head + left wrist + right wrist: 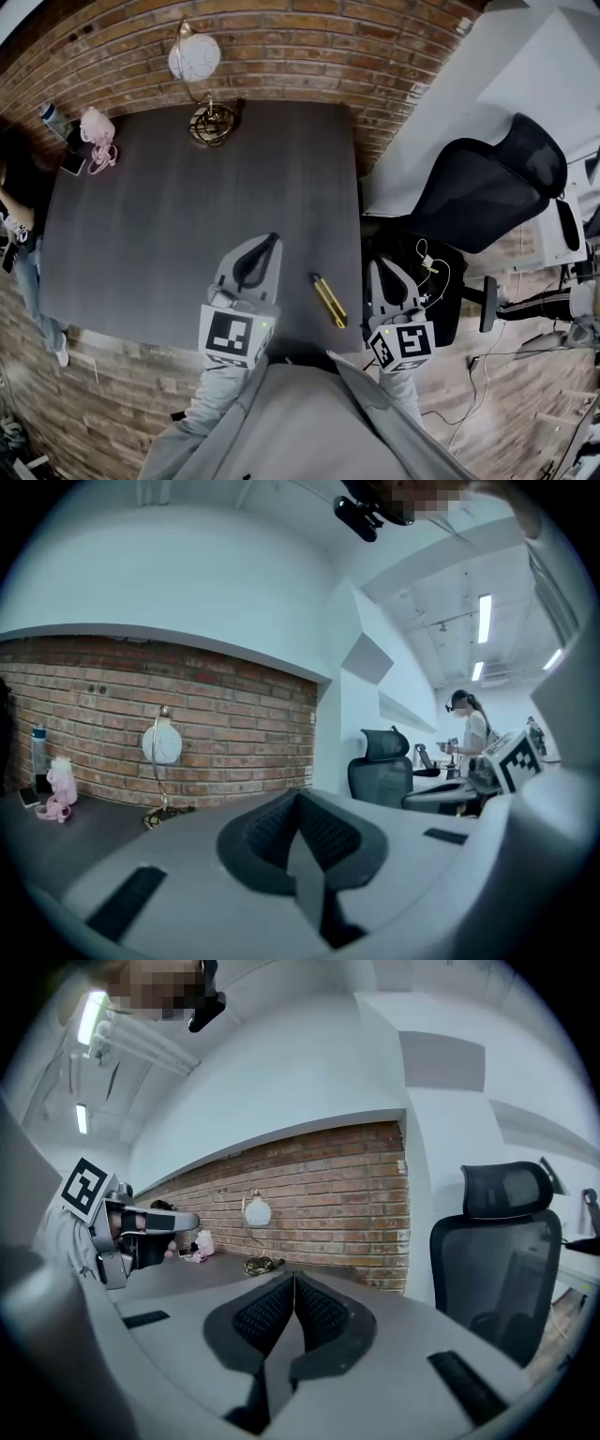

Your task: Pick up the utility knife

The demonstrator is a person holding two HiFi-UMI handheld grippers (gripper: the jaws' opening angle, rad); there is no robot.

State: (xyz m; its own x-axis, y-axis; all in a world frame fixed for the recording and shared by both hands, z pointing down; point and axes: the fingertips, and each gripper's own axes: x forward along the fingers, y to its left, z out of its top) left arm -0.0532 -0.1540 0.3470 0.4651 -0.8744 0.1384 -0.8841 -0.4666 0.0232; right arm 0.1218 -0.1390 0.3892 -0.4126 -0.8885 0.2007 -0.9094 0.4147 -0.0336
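Note:
The utility knife point(329, 301), yellow and black, lies on the dark table point(169, 216) near its front right corner. It does not show in either gripper view. My left gripper point(273, 238) hovers over the table just left of the knife, shut with nothing between its jaws point(298, 796). My right gripper point(379, 263) is right of the knife, beyond the table's right edge, also shut and empty point(293, 1275). The knife lies between the two grippers and neither touches it.
A globe lamp point(195, 58) with a coiled base point(212, 123) stands at the table's back edge by the brick wall. A pink item point(97, 131), a bottle point(53, 117) and a phone point(73, 164) sit at the back left. A black office chair point(497, 183) stands right.

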